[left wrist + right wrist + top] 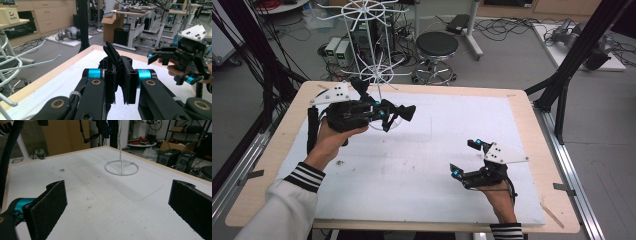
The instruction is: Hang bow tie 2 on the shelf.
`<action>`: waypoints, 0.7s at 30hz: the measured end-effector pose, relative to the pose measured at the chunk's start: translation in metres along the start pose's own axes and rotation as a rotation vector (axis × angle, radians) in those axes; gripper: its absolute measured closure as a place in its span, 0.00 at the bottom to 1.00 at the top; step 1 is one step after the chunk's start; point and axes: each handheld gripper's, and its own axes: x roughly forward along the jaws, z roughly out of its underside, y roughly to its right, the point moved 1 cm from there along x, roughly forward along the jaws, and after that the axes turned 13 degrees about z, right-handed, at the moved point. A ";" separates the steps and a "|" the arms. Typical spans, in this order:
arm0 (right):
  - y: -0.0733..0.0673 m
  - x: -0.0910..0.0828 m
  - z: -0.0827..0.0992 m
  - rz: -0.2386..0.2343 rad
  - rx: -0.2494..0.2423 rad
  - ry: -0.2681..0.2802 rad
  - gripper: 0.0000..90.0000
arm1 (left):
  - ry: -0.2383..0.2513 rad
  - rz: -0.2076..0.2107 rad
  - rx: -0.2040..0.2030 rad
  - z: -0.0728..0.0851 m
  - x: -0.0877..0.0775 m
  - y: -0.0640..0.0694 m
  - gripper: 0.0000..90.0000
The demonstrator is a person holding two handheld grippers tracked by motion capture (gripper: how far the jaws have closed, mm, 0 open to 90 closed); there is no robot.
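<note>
High view: the left gripper, held up over the far left part of the white mat-covered table, has its jaws pinched on a small black floppy piece of fabric or rubber that sticks out past the tips. It sits just beside the thin white wire rack with hooked arms, whose round base stands near the table's far edge. The right gripper waits low near the near right corner, jaws spread wide with nothing between them. Judging by this, the step is to hang the black piece on one of the rack's arms, so the left hand should rise toward a hook and keep the piece's free end leading.

Left gripper view: the black piece is squeezed flat between the two pads, its loose folds standing up beyond them. White rack arms reach in at the left side. The right gripper hangs farther off on the right. The grip is close to the piece's lower end, which looks good; turn the wrist gently so an opening or fold meets the hook tip.

Right gripper view: its pads stand far apart over the bare mat, and the rack's ring base stands ahead toward the far edge. This hand could steady the rack's stem if it tips
</note>
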 end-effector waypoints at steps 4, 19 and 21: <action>0.003 -0.007 0.008 0.023 0.017 0.006 0.01 | -0.001 -0.015 -0.005 -0.001 -0.002 -0.004 0.91; 0.008 -0.022 0.031 0.074 0.043 -0.002 0.01 | 0.002 -0.051 -0.006 -0.009 -0.017 -0.016 0.91; 0.006 -0.022 0.031 0.071 0.031 -0.001 0.01 | -0.002 -0.058 -0.001 -0.010 -0.019 -0.017 0.91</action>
